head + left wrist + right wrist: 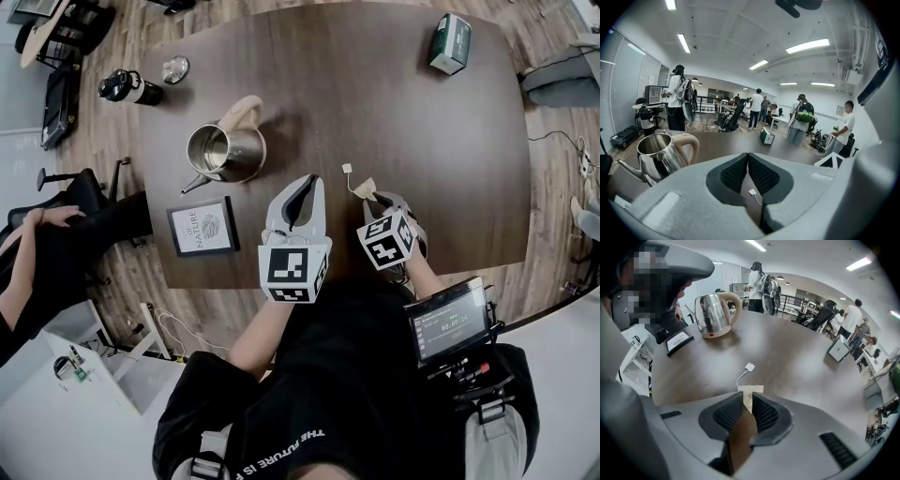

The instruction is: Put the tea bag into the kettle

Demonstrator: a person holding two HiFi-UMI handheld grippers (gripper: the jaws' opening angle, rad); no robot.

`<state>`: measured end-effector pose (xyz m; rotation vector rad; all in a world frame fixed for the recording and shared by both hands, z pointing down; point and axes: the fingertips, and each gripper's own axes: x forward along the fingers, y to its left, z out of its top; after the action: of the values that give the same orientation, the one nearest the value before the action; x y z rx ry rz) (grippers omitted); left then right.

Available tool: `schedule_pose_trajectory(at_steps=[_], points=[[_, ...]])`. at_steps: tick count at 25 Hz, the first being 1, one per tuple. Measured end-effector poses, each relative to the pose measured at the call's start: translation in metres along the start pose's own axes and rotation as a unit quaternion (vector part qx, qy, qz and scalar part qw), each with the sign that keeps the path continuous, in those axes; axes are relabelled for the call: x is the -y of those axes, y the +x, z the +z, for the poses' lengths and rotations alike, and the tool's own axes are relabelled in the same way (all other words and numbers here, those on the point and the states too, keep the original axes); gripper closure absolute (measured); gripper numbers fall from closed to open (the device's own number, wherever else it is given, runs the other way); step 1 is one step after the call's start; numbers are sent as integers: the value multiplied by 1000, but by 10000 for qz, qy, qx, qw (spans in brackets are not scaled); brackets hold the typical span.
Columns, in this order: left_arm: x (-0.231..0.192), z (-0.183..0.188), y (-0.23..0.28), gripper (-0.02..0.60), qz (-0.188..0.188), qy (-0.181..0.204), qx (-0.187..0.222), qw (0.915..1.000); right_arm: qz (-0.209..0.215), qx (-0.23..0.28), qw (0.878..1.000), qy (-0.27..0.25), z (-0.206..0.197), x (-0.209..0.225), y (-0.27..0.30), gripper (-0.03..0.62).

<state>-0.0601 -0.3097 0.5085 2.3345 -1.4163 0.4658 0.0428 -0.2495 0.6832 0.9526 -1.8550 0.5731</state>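
Note:
A steel kettle (225,150) with a beige handle stands lidless on the dark table (375,103), left of centre. My right gripper (378,198) is shut on the tea bag (364,187) low over the table's near edge. The bag's string runs to a white tag (347,169) lying on the table. In the right gripper view the tea bag (749,394) is pinched between the pads, the tag (749,367) lies just ahead and the kettle (712,312) stands far left. My left gripper (305,185) hovers beside it, shut on nothing; its view shows the kettle (658,157) at left.
A framed card (202,227) lies near the front-left table edge. A round lid (175,68) and a black bottle (127,87) are at the far left, a green box (450,42) at the far right. A seated person (37,253) is left of the table.

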Motion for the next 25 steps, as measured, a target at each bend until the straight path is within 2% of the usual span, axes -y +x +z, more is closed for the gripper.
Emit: schedule_pose_trajectory(at_steps=[11, 25], points=[[-10, 1, -6, 568, 55, 44, 17, 10000, -171, -26, 9998, 66, 1, 2, 4, 584], [0, 4, -22, 568, 172, 121, 184, 9996, -241, 217, 9995, -24, 3, 3, -9, 586]])
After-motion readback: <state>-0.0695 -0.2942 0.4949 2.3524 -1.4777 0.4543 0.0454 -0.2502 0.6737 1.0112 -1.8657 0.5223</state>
